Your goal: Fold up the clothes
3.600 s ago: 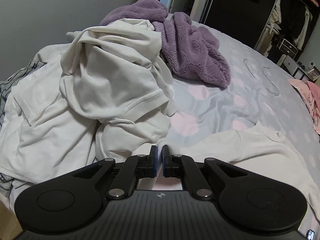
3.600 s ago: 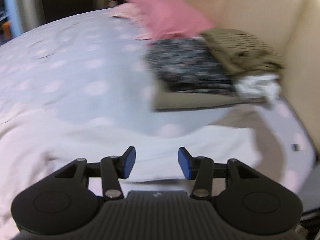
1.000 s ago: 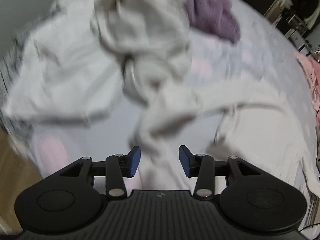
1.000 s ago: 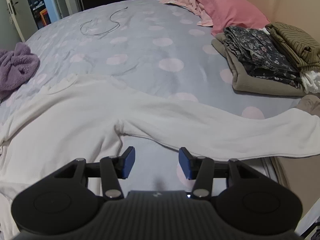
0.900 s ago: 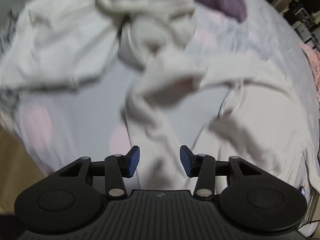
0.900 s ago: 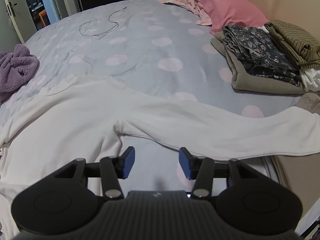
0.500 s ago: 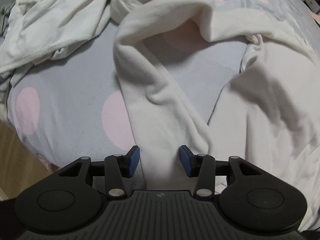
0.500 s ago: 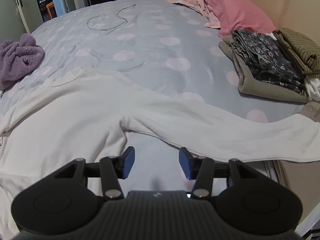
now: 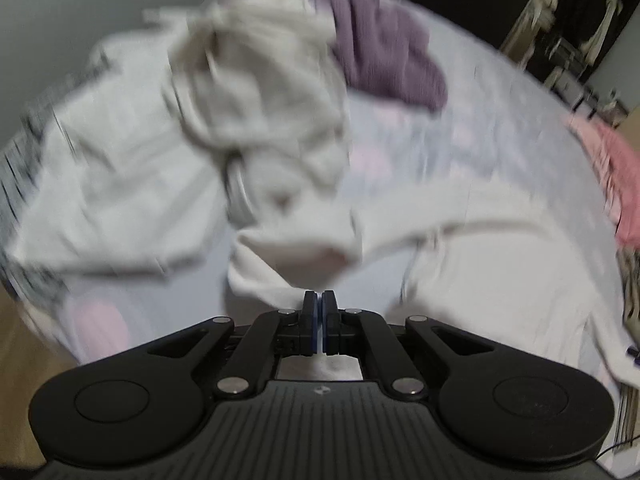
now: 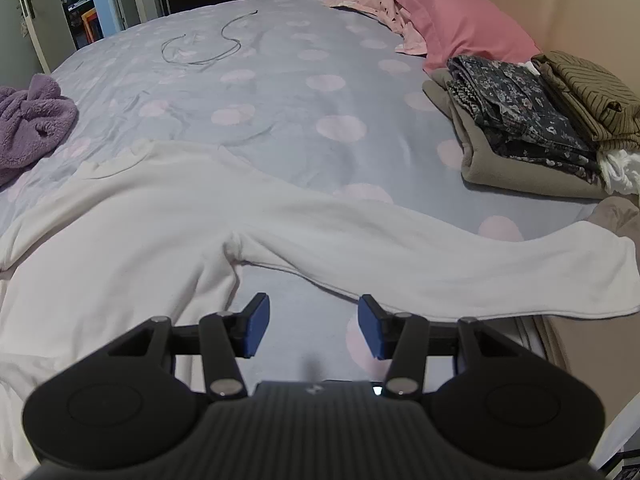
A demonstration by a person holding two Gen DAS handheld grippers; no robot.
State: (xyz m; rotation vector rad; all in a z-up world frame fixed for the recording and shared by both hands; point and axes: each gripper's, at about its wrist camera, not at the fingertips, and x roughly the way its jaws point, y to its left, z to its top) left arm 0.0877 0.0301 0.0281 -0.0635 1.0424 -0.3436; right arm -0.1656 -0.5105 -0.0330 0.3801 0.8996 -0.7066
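Left gripper [image 9: 319,322], open before, now pinches the white sweatshirt's sleeve [image 9: 280,276].

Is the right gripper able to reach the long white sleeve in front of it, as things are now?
Probably yes. The right gripper is open and empty, and the sleeve lies flat on the bedsheet just ahead of its fingertips. Nothing lies between them; the folded clothes are well beyond.
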